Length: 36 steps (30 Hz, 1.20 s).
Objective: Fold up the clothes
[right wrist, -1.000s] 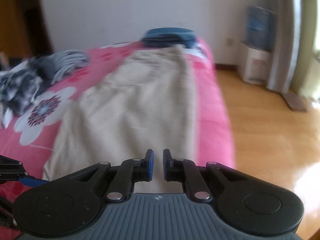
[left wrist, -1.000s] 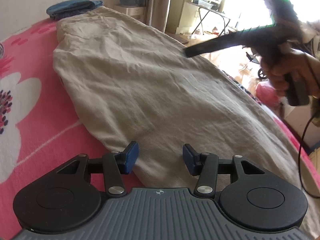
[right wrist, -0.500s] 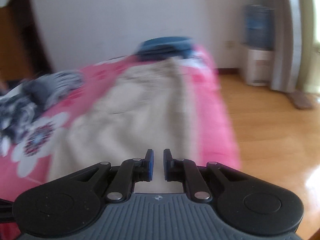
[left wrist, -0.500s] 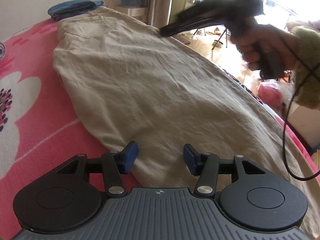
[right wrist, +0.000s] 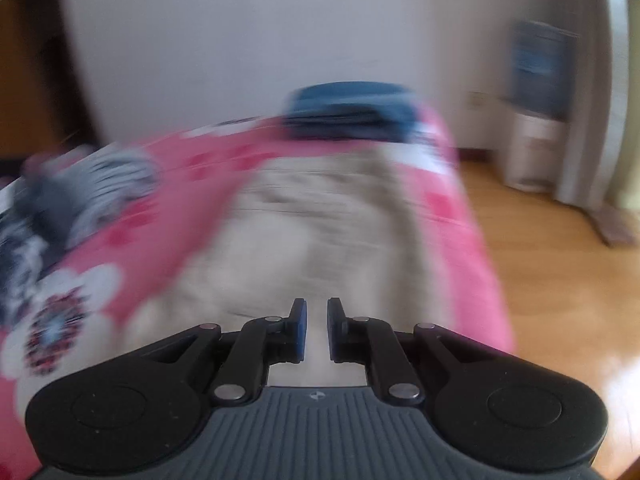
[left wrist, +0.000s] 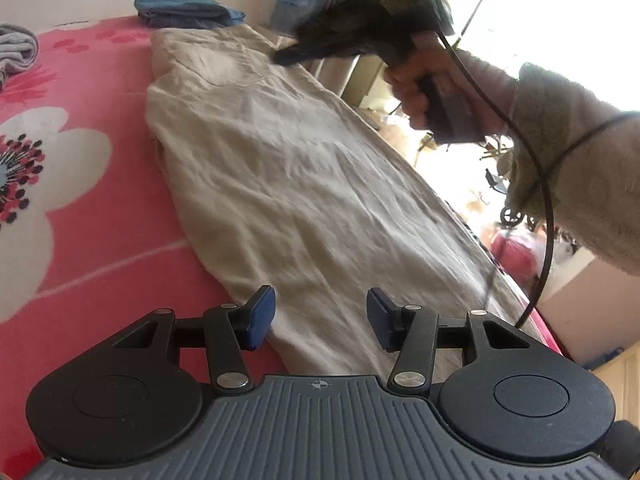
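A pair of beige trousers [left wrist: 280, 168] lies stretched out lengthwise on a bed covered by a pink flowered blanket [left wrist: 80, 208]. The trousers appear already doubled along their length, 1 leg over the other, with the waist and a back pocket at the far end and the hems at the near end. No crosswise fold is visible yet, so the work looks about halfway: the long fold is done, and folding the length over remains.

The left tongs [left wrist: 320, 316] hover over the near hem end, their 2 blue pads standing apart with nothing between them, the left pad above the cloth's left edge.

The right tongs [right wrist: 314, 328], held in a person's hand [left wrist: 424, 80] with a fuzzy pale sleeve [left wrist: 576, 168], are above the far waist end. Their pads are almost together with a narrow gap and no cloth in it. This view is blurred by motion.

Past the waist, at the far edge of the bed, sits a folded blue garment [left wrist: 184, 10], seemingly finished. To the far left lie grey and patterned clothes [right wrist: 80, 200], loosely heaped and probably still to be folded.
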Each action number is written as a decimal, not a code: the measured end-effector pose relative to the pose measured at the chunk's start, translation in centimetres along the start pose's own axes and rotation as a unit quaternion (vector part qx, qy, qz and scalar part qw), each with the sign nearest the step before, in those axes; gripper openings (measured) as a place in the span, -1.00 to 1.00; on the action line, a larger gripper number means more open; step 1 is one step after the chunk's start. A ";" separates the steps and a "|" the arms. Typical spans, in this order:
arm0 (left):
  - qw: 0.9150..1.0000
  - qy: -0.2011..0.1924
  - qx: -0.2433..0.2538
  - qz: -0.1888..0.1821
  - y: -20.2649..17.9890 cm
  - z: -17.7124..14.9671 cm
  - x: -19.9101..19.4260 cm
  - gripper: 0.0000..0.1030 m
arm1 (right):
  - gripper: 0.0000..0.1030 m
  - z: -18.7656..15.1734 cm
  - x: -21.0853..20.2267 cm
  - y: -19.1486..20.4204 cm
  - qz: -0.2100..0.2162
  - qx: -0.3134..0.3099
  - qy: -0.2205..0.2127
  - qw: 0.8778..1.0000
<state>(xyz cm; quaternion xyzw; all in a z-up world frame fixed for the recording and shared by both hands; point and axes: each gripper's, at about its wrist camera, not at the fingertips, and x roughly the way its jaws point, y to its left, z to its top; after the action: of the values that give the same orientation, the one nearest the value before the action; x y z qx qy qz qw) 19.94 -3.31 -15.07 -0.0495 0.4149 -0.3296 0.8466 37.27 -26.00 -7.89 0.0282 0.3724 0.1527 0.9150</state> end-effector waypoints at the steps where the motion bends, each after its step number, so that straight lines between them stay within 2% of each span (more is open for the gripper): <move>1: 1.000 0.003 -0.003 0.001 0.1 0.0 0.4 -0.02 | -0.78 0.7 1.1 1.1 0.017 -0.002 0.009 1.000; 3: 1.000 0.003 -0.004 -0.001 0.0 -0.4 1.0 -0.02 | -0.78 1.8 3.6 2.7 0.036 -0.005 0.026 0.999; 5: 1.000 0.002 -0.005 -0.010 -0.2 -0.8 1.1 -0.02 | -0.78 2.7 6.8 4.1 0.034 -0.016 0.039 0.999; 10: 1.000 -0.002 -0.003 -0.018 -0.5 -1.5 1.4 -0.02 | -0.83 2.4 13.0 4.3 -0.030 -0.058 0.037 0.997; 14: 0.999 -0.002 -0.024 -0.032 0.2 -1.5 1.6 -0.02 | -0.78 3.3 11.6 4.4 -0.034 -0.033 0.029 0.998; 16: 0.999 -0.002 -0.029 -0.038 0.4 -1.5 1.8 -0.02 | -0.78 3.8 10.2 4.7 0.008 -0.029 0.021 0.999; 18: 0.999 -0.002 -0.024 -0.038 0.4 -1.5 1.9 -0.02 | -0.78 4.1 10.6 5.3 0.049 -0.037 0.043 0.997; 21: 0.999 -0.004 -0.003 -0.033 -0.1 -1.7 2.1 -0.01 | -0.81 3.6 14.0 6.5 0.024 -0.070 0.058 0.996; 23: 1.000 -0.006 0.006 -0.030 -0.3 -1.7 2.2 -0.01 | -0.83 3.7 15.2 6.4 0.019 -0.067 0.036 0.997; 26: 0.999 -0.009 0.001 -0.033 -0.1 -1.8 2.3 -0.01 | -0.80 4.9 14.8 6.1 0.014 -0.026 0.032 0.999; 31: 0.999 -0.005 0.001 -0.037 -0.1 -1.8 2.3 -0.01 | -0.79 7.5 14.4 4.2 -0.023 0.004 -0.012 1.000; 33: 0.999 -0.005 0.009 -0.035 -0.3 -1.9 2.4 -0.01 | -0.79 9.0 16.7 2.6 -0.033 0.025 -0.004 0.999; 36: 0.999 -0.009 0.022 -0.031 -0.6 -2.1 2.3 -0.01 | -0.80 10.0 20.3 1.6 -0.042 0.021 0.014 0.999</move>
<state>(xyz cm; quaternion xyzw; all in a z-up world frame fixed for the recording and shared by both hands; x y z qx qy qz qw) 19.10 -4.77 -17.80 -0.0464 0.3981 -0.3646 0.8405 57.50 -17.72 -14.11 0.0298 0.3897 0.1062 0.9143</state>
